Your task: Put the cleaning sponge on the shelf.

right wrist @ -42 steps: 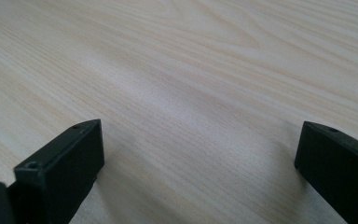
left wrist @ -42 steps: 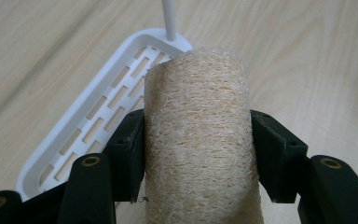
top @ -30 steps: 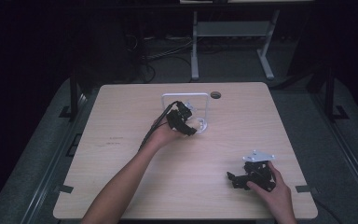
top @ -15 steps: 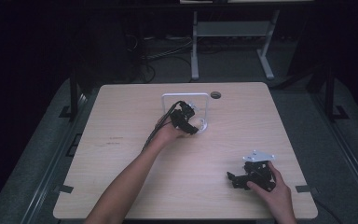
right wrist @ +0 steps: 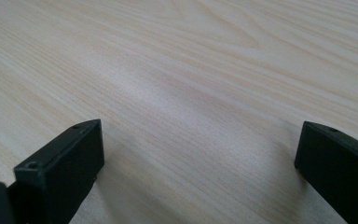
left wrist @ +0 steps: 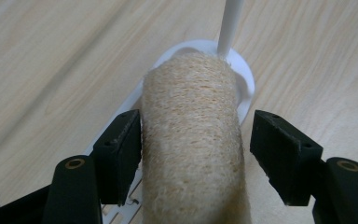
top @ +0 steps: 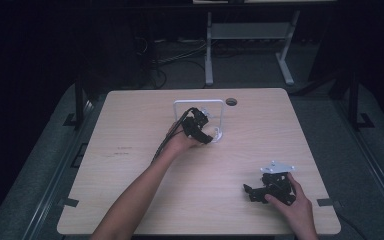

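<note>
- The left gripper (top: pixel 206 131) sits near the far middle of the table (top: pixel 130 200), at the white rack (top: pixel 199 102).
- In the left gripper view its jaws straddle a loofah (left wrist: pixel 191 140), a tan, rough-woven roll.
- The jaws have just been opening; the loofah is between them.
- One pad (left wrist: pixel 121 149) lies right against the loofah's side, while the other pad (left wrist: pixel 279 154) stands off with a clear gap, so the claw is spread, not pinching.
- The loofah lies on the rack's white base (left wrist: pixel 244 77), its far end at a thin white post (left wrist: pixel 229 25) that rises from that base.
- In the high view the rack shows as a white frame with a rounded foot on the wood; the loofah itself cannot be made out there.
- The right gripper (top: pixel 252 191) rests near the table's front right corner, held by the right hand (top: pixel 290 207), well apart from the rack.
- In the right gripper view (right wrist: pixel 196 154) its jaws are spread wide over bare wood, with nothing between them.
- A small dark round hole (top: pixel 231 102) sits in the tabletop just beyond the rack.
</note>
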Demonstrator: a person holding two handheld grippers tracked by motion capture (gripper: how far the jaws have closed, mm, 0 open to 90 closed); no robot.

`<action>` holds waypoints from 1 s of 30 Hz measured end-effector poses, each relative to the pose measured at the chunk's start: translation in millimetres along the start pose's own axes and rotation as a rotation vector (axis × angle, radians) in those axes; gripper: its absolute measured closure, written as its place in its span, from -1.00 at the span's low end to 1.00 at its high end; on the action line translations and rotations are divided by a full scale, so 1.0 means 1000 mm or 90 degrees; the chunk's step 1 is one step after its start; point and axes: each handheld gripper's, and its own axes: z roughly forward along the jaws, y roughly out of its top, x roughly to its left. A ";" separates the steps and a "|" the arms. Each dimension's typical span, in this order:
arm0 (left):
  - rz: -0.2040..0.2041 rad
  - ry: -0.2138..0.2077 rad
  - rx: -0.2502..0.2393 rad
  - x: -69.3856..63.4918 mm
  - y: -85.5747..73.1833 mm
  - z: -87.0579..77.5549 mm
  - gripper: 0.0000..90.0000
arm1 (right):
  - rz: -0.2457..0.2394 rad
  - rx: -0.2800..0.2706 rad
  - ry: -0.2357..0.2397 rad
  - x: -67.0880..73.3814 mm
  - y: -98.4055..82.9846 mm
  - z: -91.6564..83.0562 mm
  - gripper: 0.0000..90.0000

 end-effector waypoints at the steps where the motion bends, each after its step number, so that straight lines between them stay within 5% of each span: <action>1: 0.006 0.002 -0.004 0.000 0.000 -0.003 -0.25 | 0.000 0.000 0.000 0.000 0.000 0.000 -0.98; 9: 0.011 0.005 -0.042 -0.007 -0.005 -0.029 0.00 | 0.002 0.001 0.000 0.000 0.000 0.000 -0.98; 15: -0.003 -0.041 -0.066 -0.010 -0.016 -0.046 0.44 | 0.001 0.002 -0.001 0.000 0.000 0.000 -0.98; 22: -0.009 -0.082 -0.073 -0.017 -0.027 -0.048 0.98 | 0.000 0.002 -0.001 0.000 0.000 0.000 -0.98; 30: -0.008 -0.104 -0.048 -0.026 -0.044 -0.032 1.00 | 0.000 0.002 -0.001 0.000 0.000 0.000 -0.98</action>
